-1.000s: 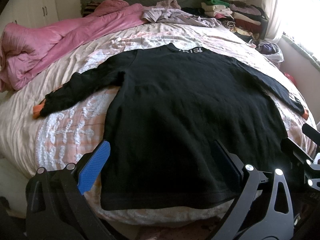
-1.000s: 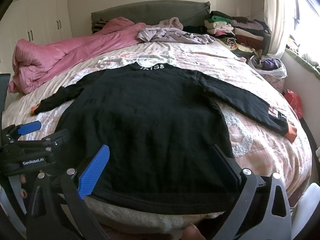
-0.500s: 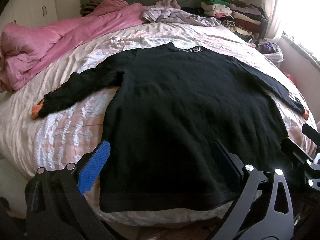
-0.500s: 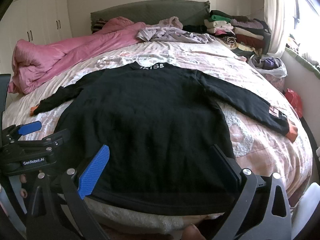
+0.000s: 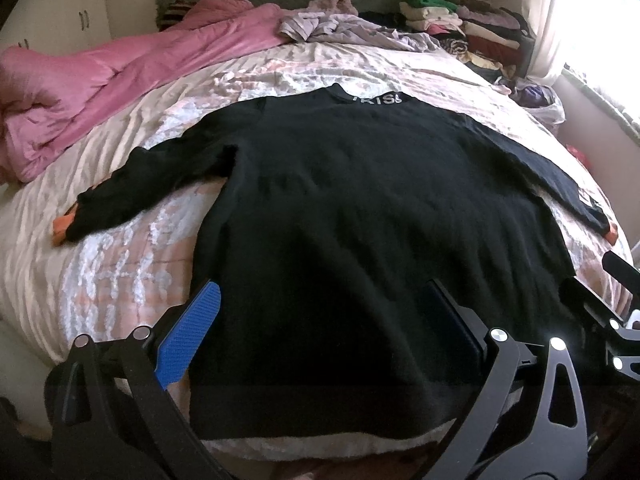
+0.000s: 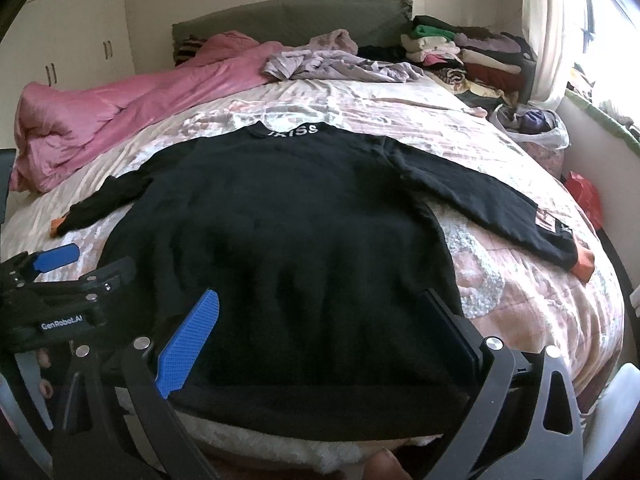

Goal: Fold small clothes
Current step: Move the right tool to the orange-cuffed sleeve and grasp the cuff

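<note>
A black long-sleeved sweater [image 5: 360,216] [image 6: 288,232] lies flat on the bed, back up, white lettering at the collar, both sleeves spread out with orange cuffs. My left gripper [image 5: 320,320] hovers open over the hem, nothing between its blue pads. Above the same hem, further right, my right gripper [image 6: 320,320] is open too, empty. The left gripper's body [image 6: 60,300] shows at the left edge of the right wrist view. The right gripper's body [image 5: 600,312] shows at the right edge of the left wrist view.
A pink duvet [image 5: 120,76] is bunched at the bed's far left. Loose lilac clothes [image 5: 344,28] and a stack of folded clothes [image 5: 472,28] sit near the headboard. A plastic bag [image 6: 532,128] lies at the right edge near the window. White wardrobes [image 6: 80,32] stand at left.
Both grippers have edged slightly forward and lower toward the hem. The sweater lies as before.
</note>
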A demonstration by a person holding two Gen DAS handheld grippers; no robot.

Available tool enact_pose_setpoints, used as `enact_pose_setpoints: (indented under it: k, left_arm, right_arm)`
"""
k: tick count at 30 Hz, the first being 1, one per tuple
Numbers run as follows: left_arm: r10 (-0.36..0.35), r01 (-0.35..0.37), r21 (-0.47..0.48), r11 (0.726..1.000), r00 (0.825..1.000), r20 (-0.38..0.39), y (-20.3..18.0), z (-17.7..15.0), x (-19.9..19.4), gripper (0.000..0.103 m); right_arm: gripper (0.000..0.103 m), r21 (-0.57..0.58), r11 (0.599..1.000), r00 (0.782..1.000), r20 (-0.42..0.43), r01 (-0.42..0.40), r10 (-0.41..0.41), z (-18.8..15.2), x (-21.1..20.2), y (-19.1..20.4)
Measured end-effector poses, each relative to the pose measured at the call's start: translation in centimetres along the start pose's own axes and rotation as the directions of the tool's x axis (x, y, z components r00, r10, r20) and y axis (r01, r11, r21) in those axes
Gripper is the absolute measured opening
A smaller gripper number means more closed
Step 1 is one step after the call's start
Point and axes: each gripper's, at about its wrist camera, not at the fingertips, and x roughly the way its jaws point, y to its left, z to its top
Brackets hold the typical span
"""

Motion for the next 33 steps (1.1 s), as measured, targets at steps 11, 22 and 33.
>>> enact_pose_setpoints:
  k: [11,22,33]
  left_arm:
    - [0.01,-0.009,-0.017,1.0,1.0,0.014,0.3,3.7,1.1,0.094]
    - [0.026,-0.025,-0.014,1.0,0.999,0.042,-0.6,8.3,2.4,0.094]
    - [0.019,-0.02,0.016,1.0,0.999,0.05,-2.6,11.5,4.7,0.094]
  right_arm:
    - [0.099,0.039,0.998,0.999,-0.003,0.045,-0.045,3.0,1.8,-2.5]
    - [0.099,0.119,0.986,0.993,0.017,0.115,-0.118,7.6,3.6,-6.4]
    - [0.099,0.21,0.964,0.986,0.003,0.162,-0.166,10.9,5.6,-10.3]
